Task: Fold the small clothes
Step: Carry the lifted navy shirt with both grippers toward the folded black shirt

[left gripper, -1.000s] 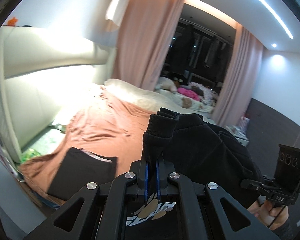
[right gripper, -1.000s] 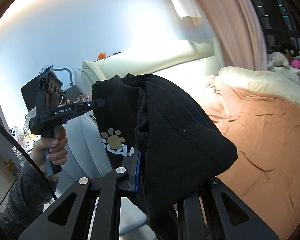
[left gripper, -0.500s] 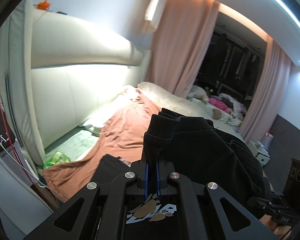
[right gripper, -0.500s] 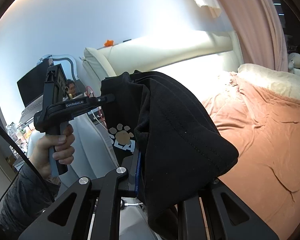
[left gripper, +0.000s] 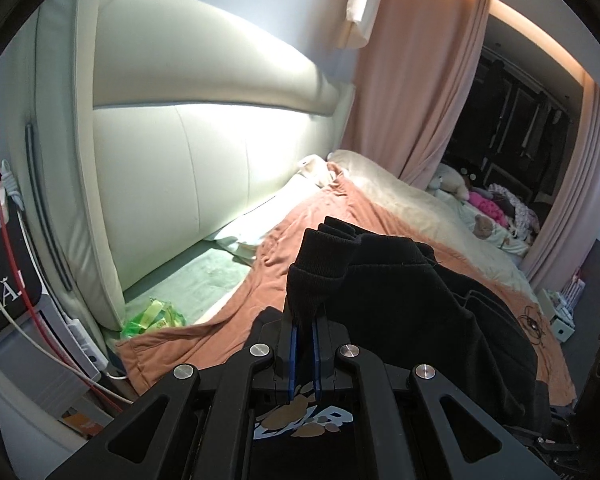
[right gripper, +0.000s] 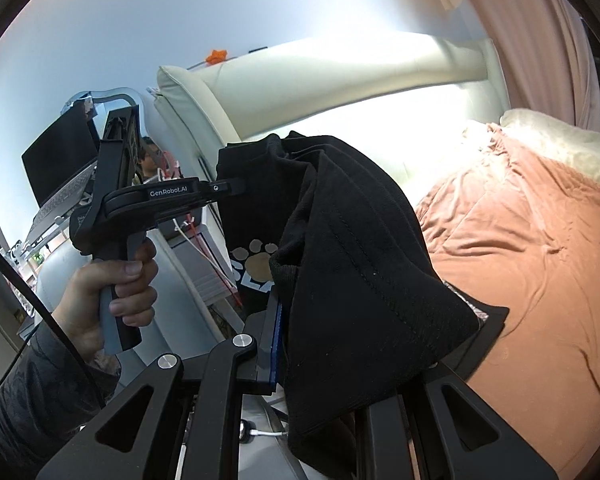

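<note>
Since the earlier frame, the left gripper (left gripper: pixel 304 334) has swung toward the headboard (left gripper: pixel 204 152). Both grippers' jaws clamp the black garment (right gripper: pixel 352 248), stretched between them above the bed (right gripper: pixel 540 248) at frame right; right gripper (right gripper: pixel 278 320).

Rust-orange crumpled bedspread (left gripper: pixel 320 236): broad open stretch ahead, passable. Cream padded leather headboard (left gripper: pixel 188 152) walls its left edge. Green crinkled plastic bag (left gripper: pixel 152 316) sits between bedspread and headboard.
</note>
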`<state>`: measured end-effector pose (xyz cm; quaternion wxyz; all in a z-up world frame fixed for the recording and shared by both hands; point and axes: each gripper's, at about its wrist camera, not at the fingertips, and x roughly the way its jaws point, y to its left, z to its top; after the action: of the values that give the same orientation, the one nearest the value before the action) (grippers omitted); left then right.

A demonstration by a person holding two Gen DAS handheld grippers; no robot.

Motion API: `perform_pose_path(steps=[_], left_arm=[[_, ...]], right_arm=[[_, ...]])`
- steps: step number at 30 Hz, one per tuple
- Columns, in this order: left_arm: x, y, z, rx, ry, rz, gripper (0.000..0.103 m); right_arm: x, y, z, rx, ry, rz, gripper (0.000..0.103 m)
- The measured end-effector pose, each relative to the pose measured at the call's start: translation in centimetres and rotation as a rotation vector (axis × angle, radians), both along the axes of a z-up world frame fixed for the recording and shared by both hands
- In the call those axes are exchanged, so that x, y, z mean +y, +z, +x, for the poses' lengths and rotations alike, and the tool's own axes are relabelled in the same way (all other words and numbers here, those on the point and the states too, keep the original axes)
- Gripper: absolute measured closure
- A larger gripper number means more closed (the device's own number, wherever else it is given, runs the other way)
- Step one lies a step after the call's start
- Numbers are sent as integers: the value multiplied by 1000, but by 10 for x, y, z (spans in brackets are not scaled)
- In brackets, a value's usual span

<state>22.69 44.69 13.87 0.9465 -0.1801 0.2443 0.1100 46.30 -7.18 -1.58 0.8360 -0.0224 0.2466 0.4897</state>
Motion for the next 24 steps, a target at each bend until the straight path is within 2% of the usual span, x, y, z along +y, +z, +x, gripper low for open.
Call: perform_pose_path(steps=[5,15,24], left_arm=[[11,-18,33,47,47,10,98],[27,-47,123,121,38,11,98],[29,-107,208,243,25,33,98]], right_arm=[[-1,-13,40,46,6,-8,93],[-11,-18,141,116,-12,-49,93],[-30,-48,240,217,-37,-88,93]])
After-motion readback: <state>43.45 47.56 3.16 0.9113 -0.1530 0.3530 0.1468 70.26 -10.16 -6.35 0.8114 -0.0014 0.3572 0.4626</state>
